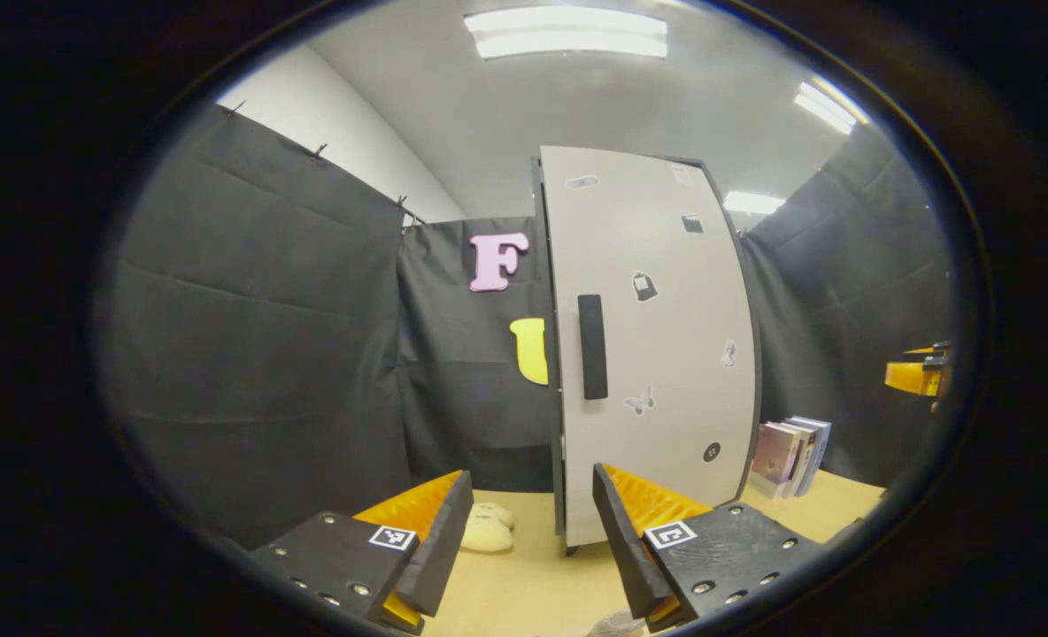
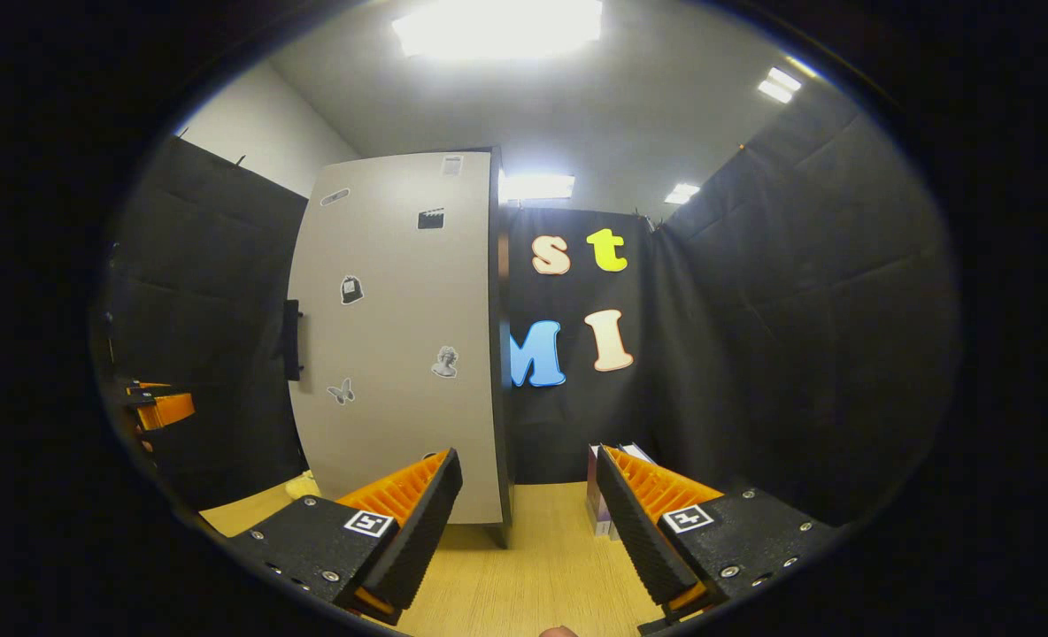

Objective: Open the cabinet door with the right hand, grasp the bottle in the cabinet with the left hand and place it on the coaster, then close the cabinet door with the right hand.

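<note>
Table (image 2: 524,566) wooden; cabinet door (image 1: 648,336) closed; both grippers' fingers (image 1: 440,531) spread, empty.

A light wooden table (image 1: 533,575) carries the tall cabinet (image 1: 652,354), 1 pale plush toy (image 1: 487,529) left of its base, and upright books (image 1: 794,456) to its right

Black cloth (image 1: 258,336) hung as booth walls on all sides, clipped along the top, with a white wall (image 1: 329,133) rising behind on the left. Overhead, a pale ceiling (image 1: 577,106) with bright strip lights (image 1: 566,34). Below, a light wooden tabletop (image 2: 533,566), books (image 1: 789,456) standing near the cloth.
</note>
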`<act>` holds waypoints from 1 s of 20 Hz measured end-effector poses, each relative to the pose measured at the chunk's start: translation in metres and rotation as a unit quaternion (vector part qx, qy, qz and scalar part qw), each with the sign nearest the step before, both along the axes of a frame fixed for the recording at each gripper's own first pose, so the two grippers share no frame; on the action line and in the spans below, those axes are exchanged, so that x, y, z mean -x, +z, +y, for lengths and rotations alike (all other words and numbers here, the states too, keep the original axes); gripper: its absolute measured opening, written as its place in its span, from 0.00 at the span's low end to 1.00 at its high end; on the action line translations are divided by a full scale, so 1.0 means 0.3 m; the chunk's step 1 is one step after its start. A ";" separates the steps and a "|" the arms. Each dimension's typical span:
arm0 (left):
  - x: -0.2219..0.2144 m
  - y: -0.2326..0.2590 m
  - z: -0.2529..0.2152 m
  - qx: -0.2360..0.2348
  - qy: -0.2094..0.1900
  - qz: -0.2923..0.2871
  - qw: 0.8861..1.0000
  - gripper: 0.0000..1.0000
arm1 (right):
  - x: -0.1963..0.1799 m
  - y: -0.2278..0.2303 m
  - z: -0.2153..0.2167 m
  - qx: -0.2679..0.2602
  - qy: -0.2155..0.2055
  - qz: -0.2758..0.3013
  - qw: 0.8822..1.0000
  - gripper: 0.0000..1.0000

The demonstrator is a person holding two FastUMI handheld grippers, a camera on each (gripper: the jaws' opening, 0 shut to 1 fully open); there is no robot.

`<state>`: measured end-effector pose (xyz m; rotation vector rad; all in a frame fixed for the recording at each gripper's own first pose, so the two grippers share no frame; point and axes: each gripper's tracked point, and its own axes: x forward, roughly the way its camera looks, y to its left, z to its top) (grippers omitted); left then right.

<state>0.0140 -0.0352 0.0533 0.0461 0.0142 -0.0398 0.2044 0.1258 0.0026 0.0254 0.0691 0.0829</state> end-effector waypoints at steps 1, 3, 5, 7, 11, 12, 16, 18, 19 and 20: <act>0.001 0.000 0.002 -0.001 0.000 0.000 1.000 0.75 | 0.002 0.001 0.000 0.000 0.000 0.000 1.000 0.94; 0.002 0.001 0.007 0.002 0.001 0.000 1.000 0.73 | 0.006 0.004 0.001 -0.001 -0.003 0.000 1.000 0.94; 0.005 -0.001 0.013 0.003 0.003 0.001 1.000 0.76 | 0.008 0.006 0.005 -0.003 -0.004 -0.002 1.000 0.94; 0.011 0.002 0.015 0.005 0.002 0.000 1.000 0.72 | 0.014 0.011 0.001 -0.003 -0.008 -0.004 1.000 0.94; 0.011 0.007 0.025 0.003 0.002 -0.003 1.000 0.73 | 0.015 0.017 0.006 -0.006 -0.010 -0.005 1.000 0.94; 0.012 0.011 0.029 0.004 0.002 -0.003 1.000 0.73 | 0.016 0.020 0.009 -0.006 -0.010 -0.006 1.000 0.94; 0.015 0.016 0.045 0.006 0.004 -0.005 1.000 0.73 | 0.015 0.018 0.016 -0.003 -0.010 -0.005 1.000 0.94; 0.011 0.009 0.046 0.008 0.002 -0.003 1.000 0.73 | 0.016 0.021 0.018 -0.002 -0.011 -0.005 1.000 0.94; 0.016 0.008 0.048 0.008 0.002 -0.003 1.000 0.73 | 0.015 0.023 0.017 -0.002 -0.011 -0.006 1.000 0.94; 0.017 0.009 0.049 0.007 0.002 -0.004 1.000 0.73 | 0.017 0.027 0.019 -0.002 -0.012 -0.007 1.000 0.94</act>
